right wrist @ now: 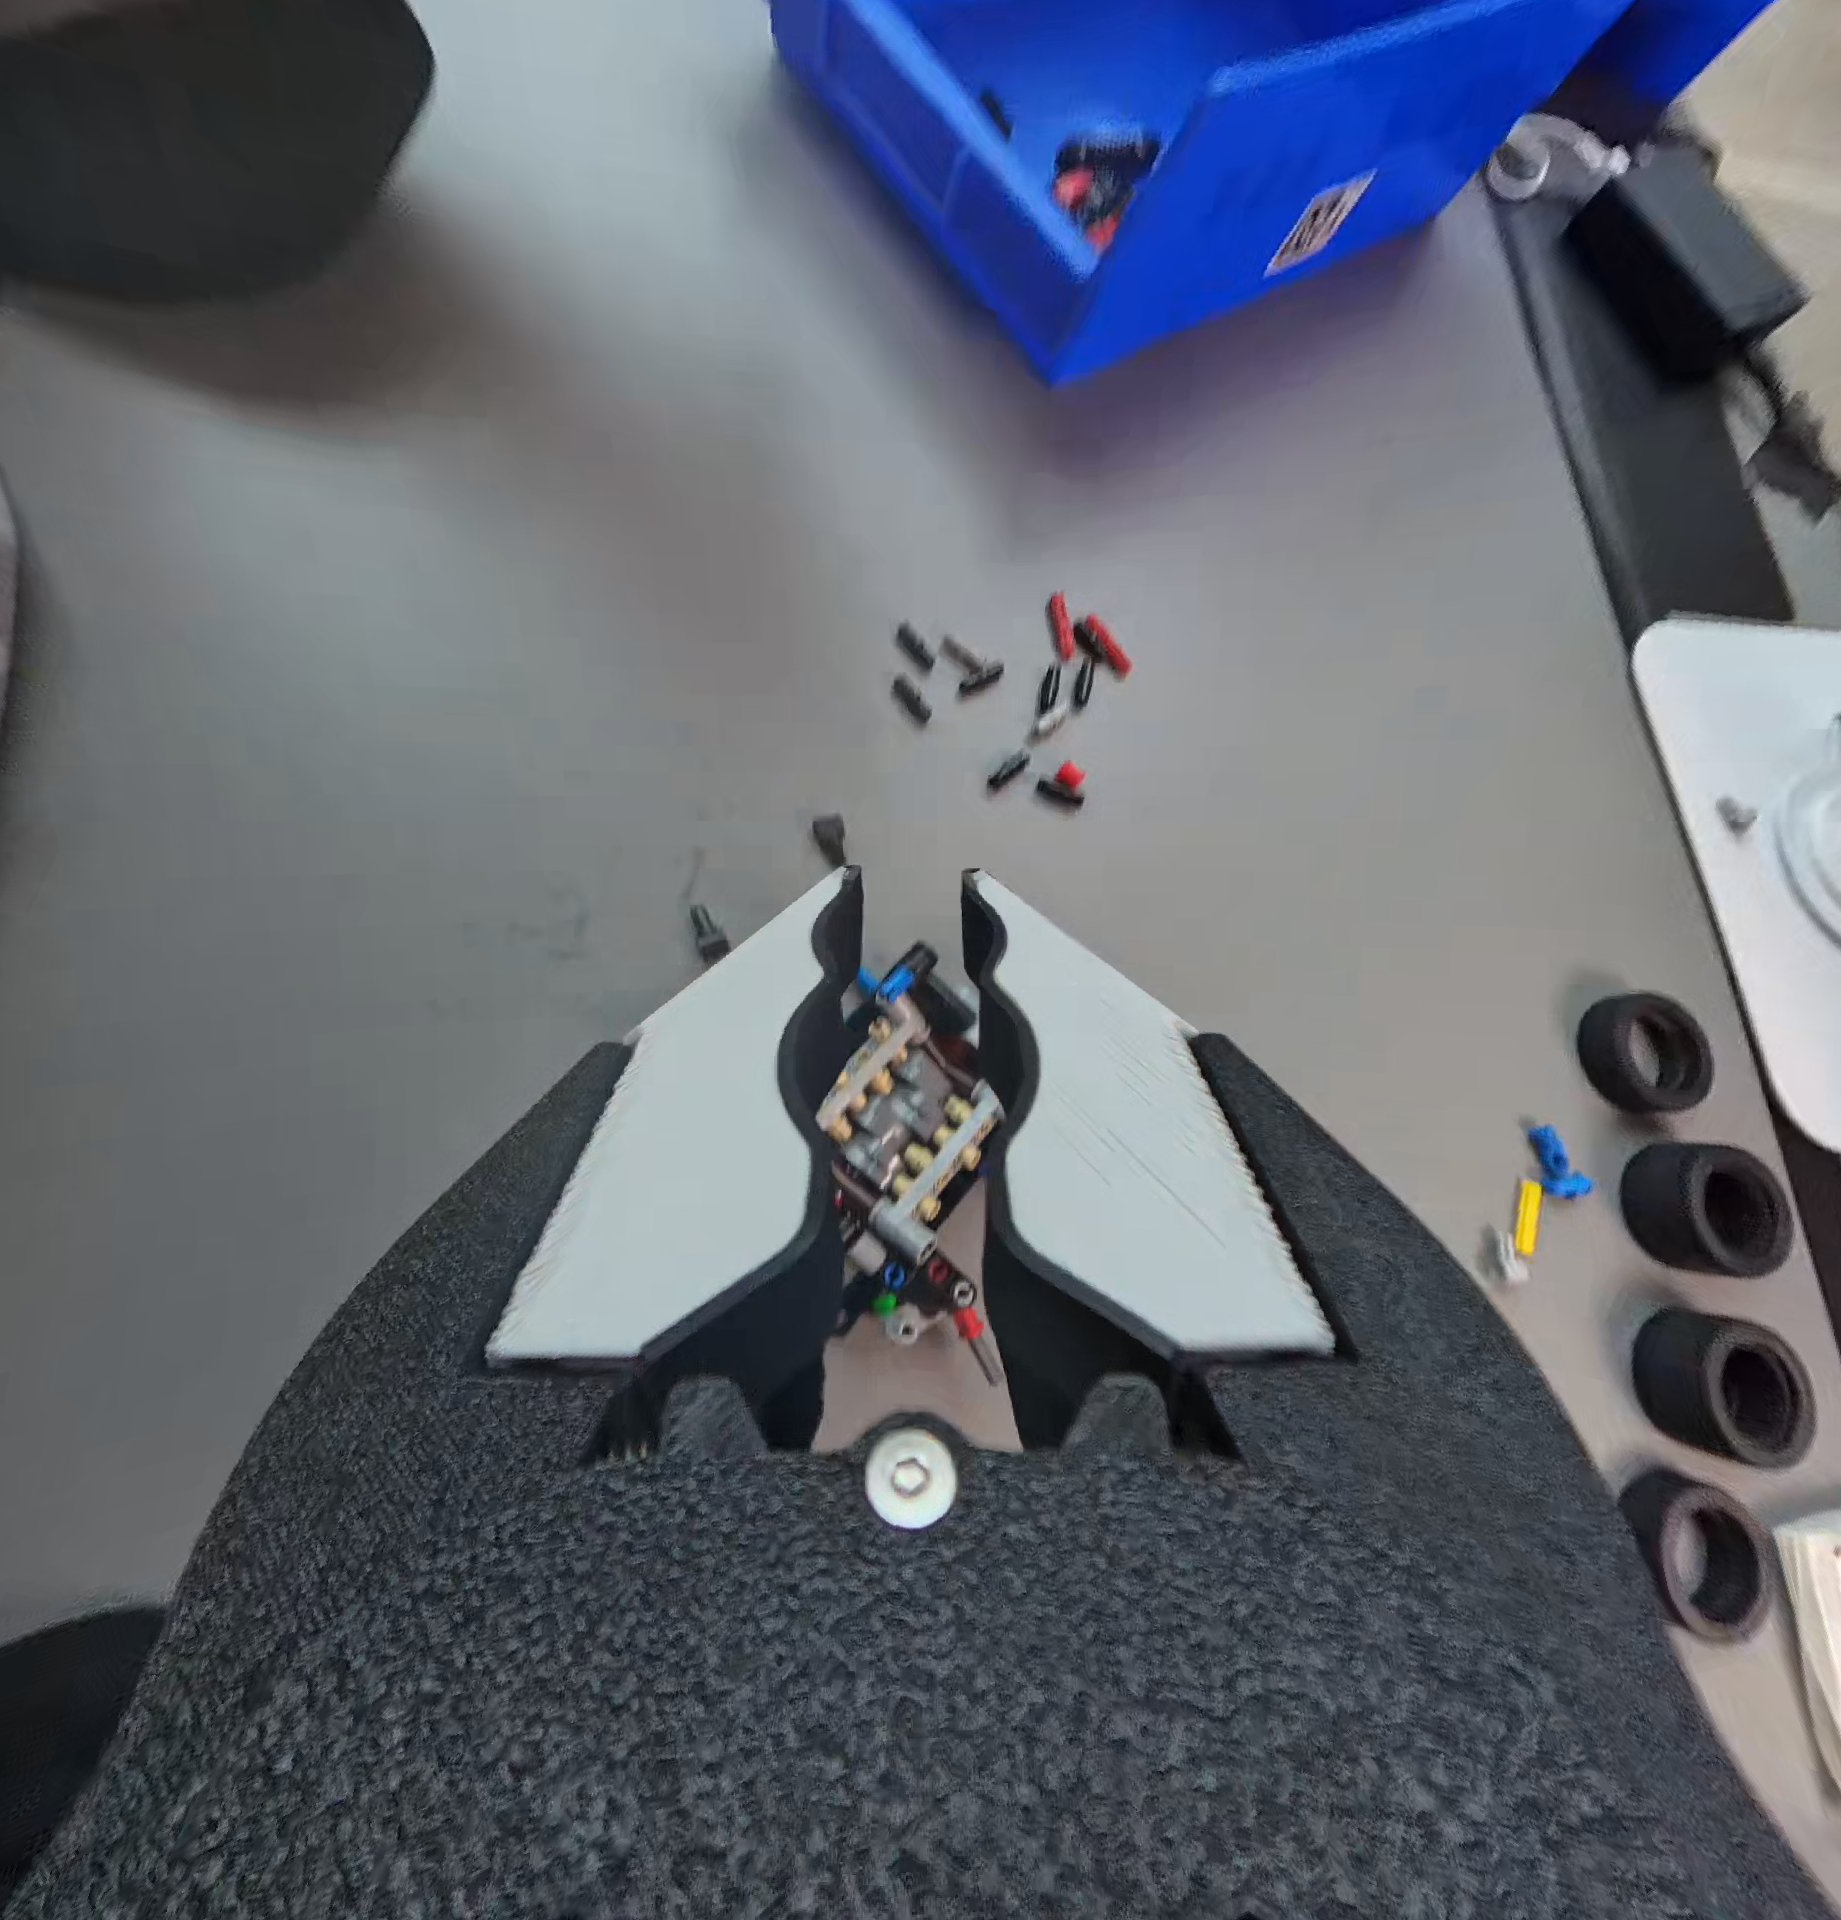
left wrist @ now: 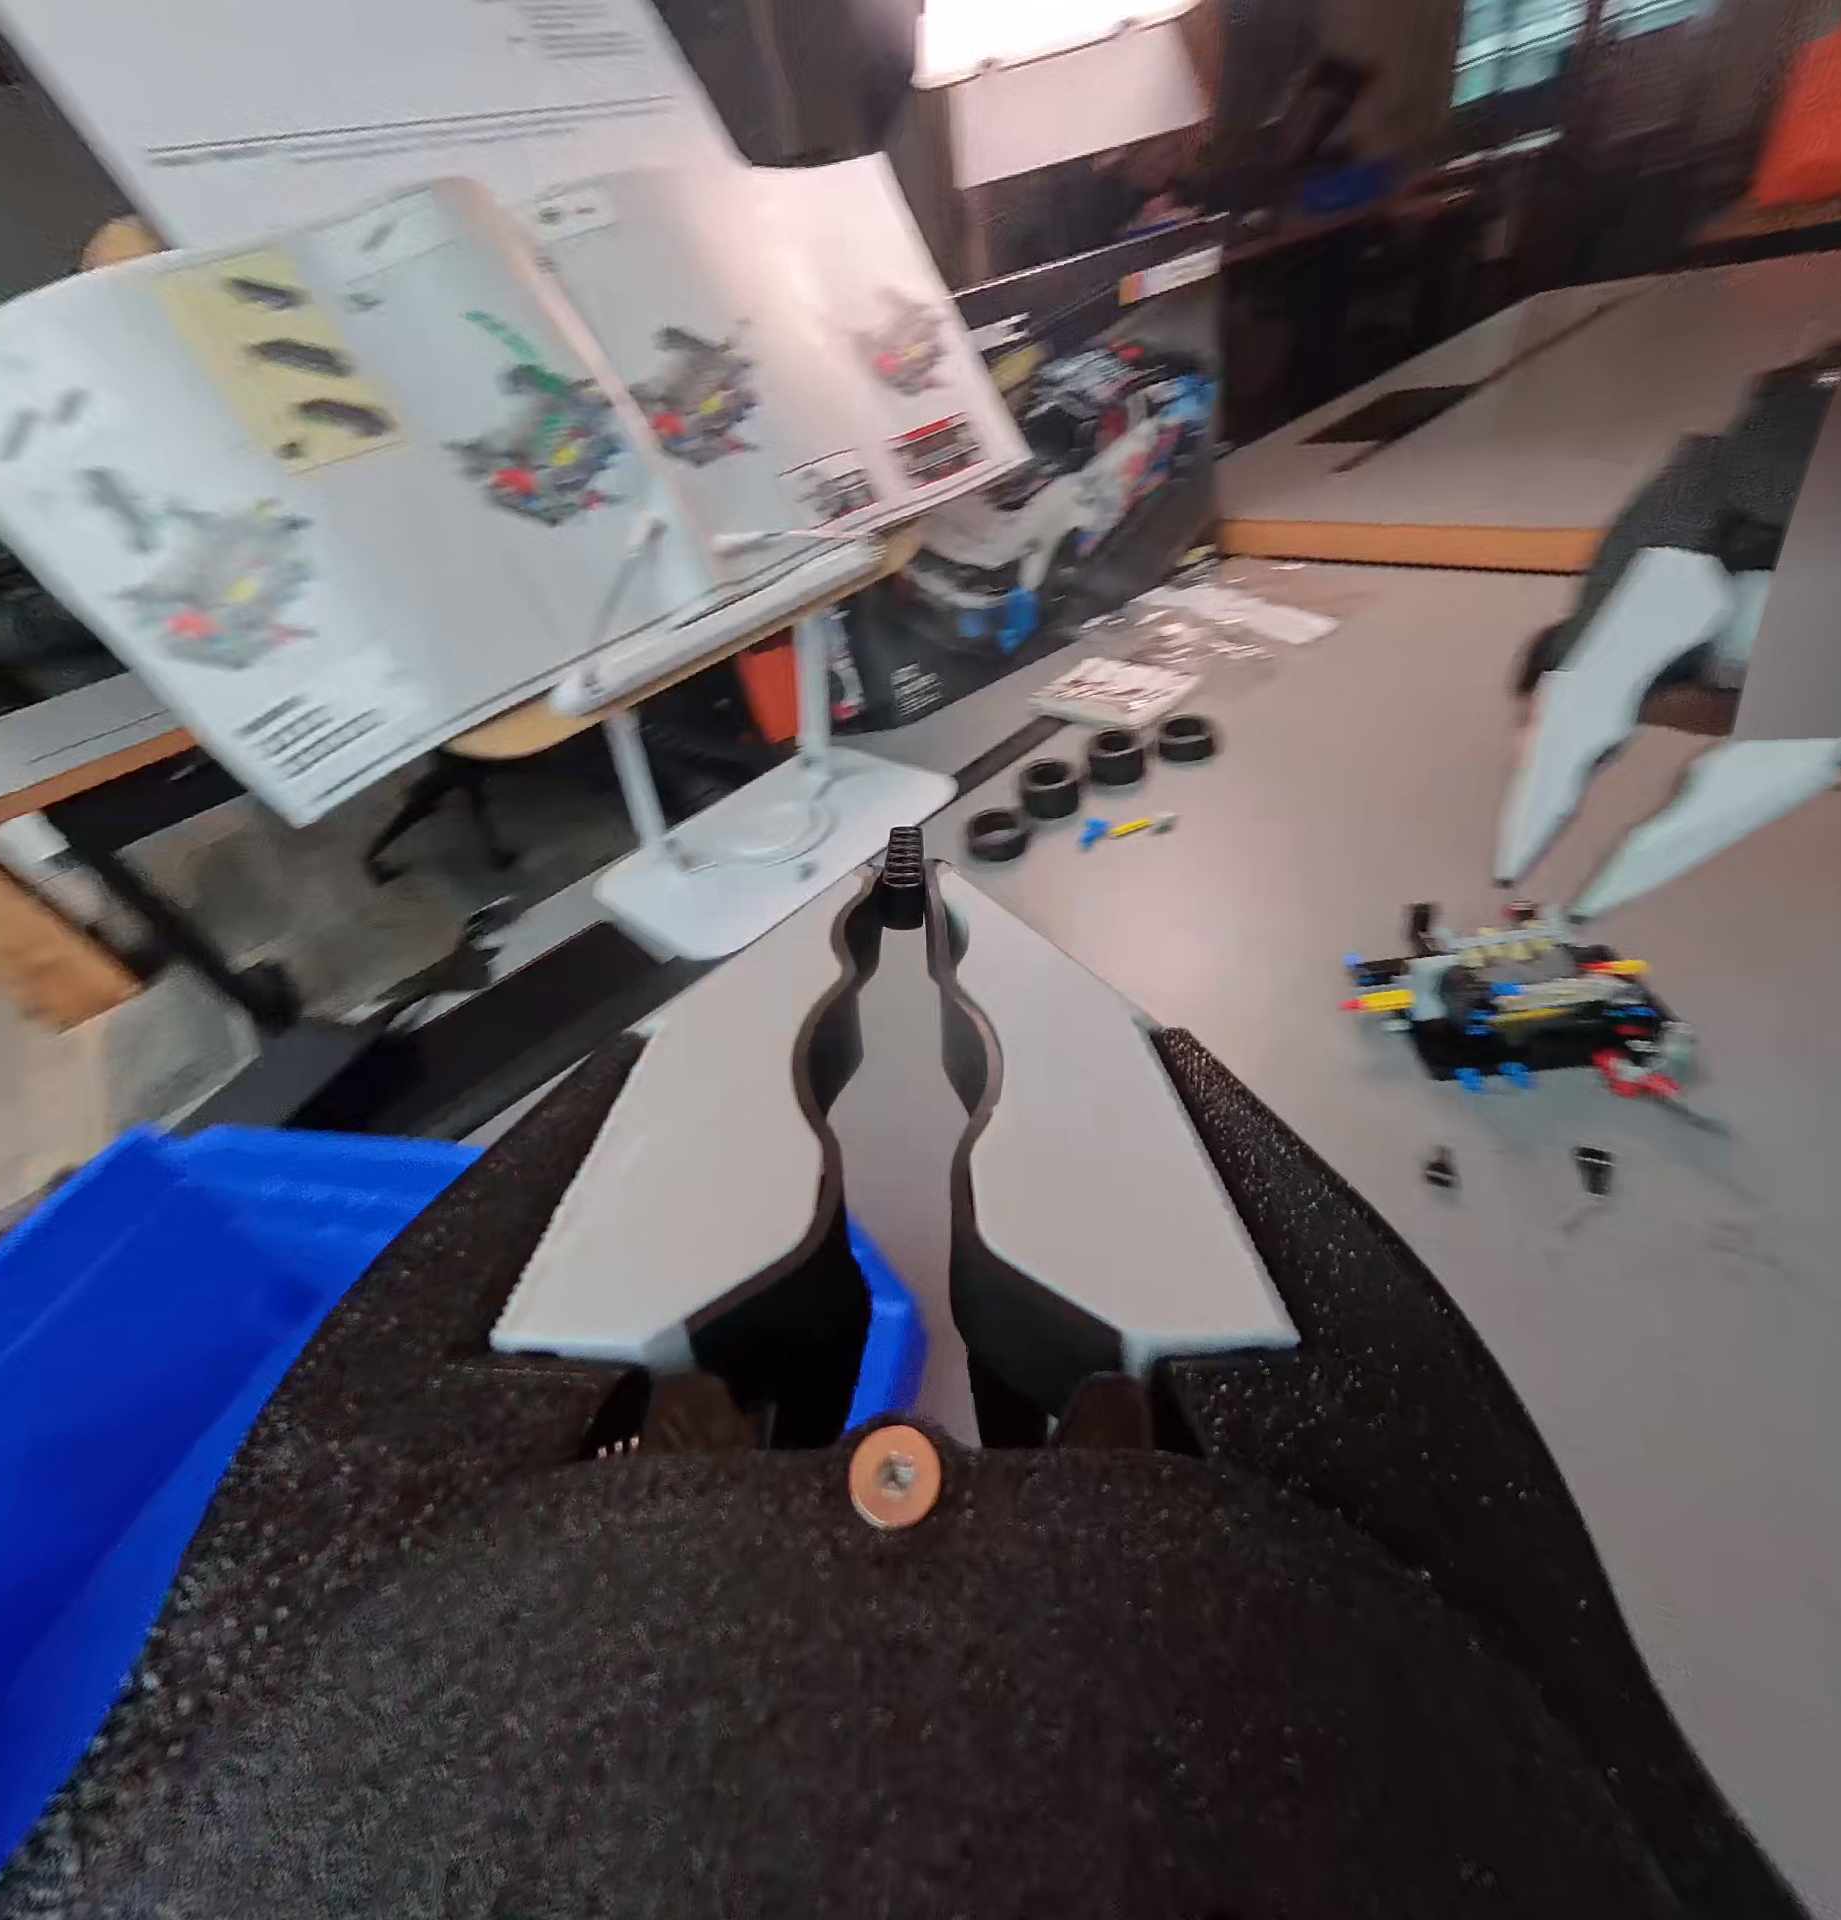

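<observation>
While pinched, the black beam sits between the left claw tips.

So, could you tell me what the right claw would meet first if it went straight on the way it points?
Most likely the brick assembly lying between the open right claw's fingers, then the grey table; depth is hard to judge.

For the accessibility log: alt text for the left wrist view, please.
The left gripper pinches a black beam above a grey table. Ahead, the right gripper hovers open over a brick model; a booklet stands left.
</observation>
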A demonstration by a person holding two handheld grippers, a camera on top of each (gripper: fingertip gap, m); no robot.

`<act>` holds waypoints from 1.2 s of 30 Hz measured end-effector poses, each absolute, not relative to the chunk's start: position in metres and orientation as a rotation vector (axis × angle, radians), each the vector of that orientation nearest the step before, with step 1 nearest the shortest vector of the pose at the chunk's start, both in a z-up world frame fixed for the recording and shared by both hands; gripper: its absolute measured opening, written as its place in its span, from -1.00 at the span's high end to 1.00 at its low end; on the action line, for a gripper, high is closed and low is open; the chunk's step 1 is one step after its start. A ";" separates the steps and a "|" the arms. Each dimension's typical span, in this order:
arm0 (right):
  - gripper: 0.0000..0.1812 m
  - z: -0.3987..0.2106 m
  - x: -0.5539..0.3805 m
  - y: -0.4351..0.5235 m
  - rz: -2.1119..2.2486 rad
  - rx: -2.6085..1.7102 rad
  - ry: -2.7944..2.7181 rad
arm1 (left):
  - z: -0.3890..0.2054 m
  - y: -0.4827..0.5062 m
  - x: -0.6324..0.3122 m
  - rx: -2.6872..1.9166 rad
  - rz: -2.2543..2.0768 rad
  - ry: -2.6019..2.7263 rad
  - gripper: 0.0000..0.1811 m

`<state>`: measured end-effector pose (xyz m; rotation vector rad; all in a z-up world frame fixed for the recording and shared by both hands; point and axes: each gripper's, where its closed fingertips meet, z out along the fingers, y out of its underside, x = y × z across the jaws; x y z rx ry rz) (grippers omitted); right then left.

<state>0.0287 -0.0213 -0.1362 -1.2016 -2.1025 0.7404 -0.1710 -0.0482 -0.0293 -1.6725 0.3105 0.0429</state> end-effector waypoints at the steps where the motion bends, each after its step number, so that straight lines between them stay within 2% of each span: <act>1: 0.74 -0.148 0.036 -0.016 0.661 -1.239 -2.132 | -0.030 -0.052 -0.202 -1.709 0.151 0.215 0.92; 2: 0.71 -0.157 0.041 -0.012 0.606 -1.277 -2.139 | -0.034 -0.057 -0.229 -1.753 0.239 0.130 0.92; 7: 0.31 -0.187 0.056 0.002 0.496 -1.568 -2.056 | -0.088 -0.072 -0.294 -2.024 0.414 -0.090 0.92; 11: 0.37 -0.201 0.059 0.007 0.506 -1.706 -2.007 | -0.125 -0.068 -0.299 -2.166 0.433 -0.067 0.92; 14: 0.40 -0.202 0.064 0.022 0.448 -1.701 -1.993 | -0.131 -0.067 -0.297 -2.187 0.434 -0.056 0.92; 20: 0.40 -0.201 0.079 0.061 0.365 -1.741 -1.884 | -0.118 -0.062 -0.291 -2.112 0.395 -0.060 0.77; 25: 0.42 -0.177 0.077 0.075 0.410 -1.665 -1.765 | -0.073 -0.045 -0.228 -1.867 0.299 0.203 0.75; 29: 0.56 -0.159 0.063 0.030 0.632 -1.454 -1.887 | -0.071 -0.038 -0.155 -1.795 0.124 0.471 0.75; 36: 0.68 -0.199 0.047 -0.059 0.773 -1.297 -2.249 | -0.126 -0.034 -0.068 -1.871 -0.146 0.757 0.75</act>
